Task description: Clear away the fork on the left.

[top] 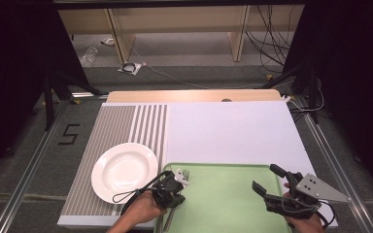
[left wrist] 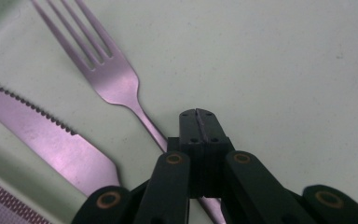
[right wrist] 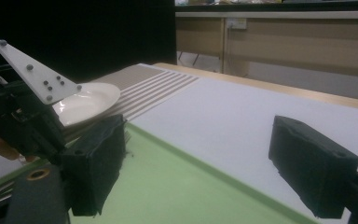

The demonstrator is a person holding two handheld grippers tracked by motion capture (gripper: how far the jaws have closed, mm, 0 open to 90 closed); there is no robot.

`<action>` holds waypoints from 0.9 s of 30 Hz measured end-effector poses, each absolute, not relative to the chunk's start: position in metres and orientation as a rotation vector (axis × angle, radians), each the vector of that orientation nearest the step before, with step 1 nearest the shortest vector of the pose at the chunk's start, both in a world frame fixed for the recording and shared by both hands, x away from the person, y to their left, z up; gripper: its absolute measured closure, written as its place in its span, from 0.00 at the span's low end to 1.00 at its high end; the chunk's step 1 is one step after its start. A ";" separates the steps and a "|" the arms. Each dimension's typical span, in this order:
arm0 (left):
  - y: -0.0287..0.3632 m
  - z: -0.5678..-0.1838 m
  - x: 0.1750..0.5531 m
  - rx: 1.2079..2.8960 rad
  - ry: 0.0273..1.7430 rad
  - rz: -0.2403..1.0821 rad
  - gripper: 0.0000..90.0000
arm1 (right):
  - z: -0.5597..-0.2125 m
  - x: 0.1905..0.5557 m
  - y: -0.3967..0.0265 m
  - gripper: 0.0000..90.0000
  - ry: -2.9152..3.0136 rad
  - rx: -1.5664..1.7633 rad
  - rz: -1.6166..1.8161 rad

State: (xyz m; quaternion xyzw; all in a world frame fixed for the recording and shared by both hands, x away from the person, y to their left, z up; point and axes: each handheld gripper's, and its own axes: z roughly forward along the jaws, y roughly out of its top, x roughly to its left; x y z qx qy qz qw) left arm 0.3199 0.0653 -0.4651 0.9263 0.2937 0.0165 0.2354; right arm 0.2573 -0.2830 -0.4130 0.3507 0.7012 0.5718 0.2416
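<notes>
Now the left tongs [left wrist: 196, 114] are pressed shut over the fork [left wrist: 114, 74] handle on the green tray [top: 223, 194]; the right tongs [top: 267, 179] gape empty above that tray.

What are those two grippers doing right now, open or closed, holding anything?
Left gripper: closed over the fork handle; cannot tell if it grips it.
Right gripper: open, holding nothing.

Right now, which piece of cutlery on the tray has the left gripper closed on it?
The fork: the left gripper pinches its handle, while the serrated knife lies untouched beside it.
</notes>
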 end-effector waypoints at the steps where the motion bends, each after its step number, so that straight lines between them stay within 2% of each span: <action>1: 0.066 -0.465 0.320 2.541 0.806 0.046 0.99 | -0.413 0.257 -0.283 0.22 1.917 0.959 1.564; 14: 0.077 -0.461 0.321 2.519 0.833 0.051 0.99 | -0.413 0.257 -0.283 0.22 1.916 0.959 1.565; 20: 0.084 -0.451 0.320 2.486 0.828 0.072 0.90 | -0.413 0.257 -0.283 0.22 1.917 0.957 1.565; 25: 0.090 -0.444 0.317 2.446 0.847 0.085 0.71 | -0.413 0.257 -0.283 0.22 1.912 0.954 1.570; 27: 0.093 -0.440 0.315 2.421 0.843 0.090 0.67 | -0.413 0.257 -0.283 0.22 1.915 0.956 1.566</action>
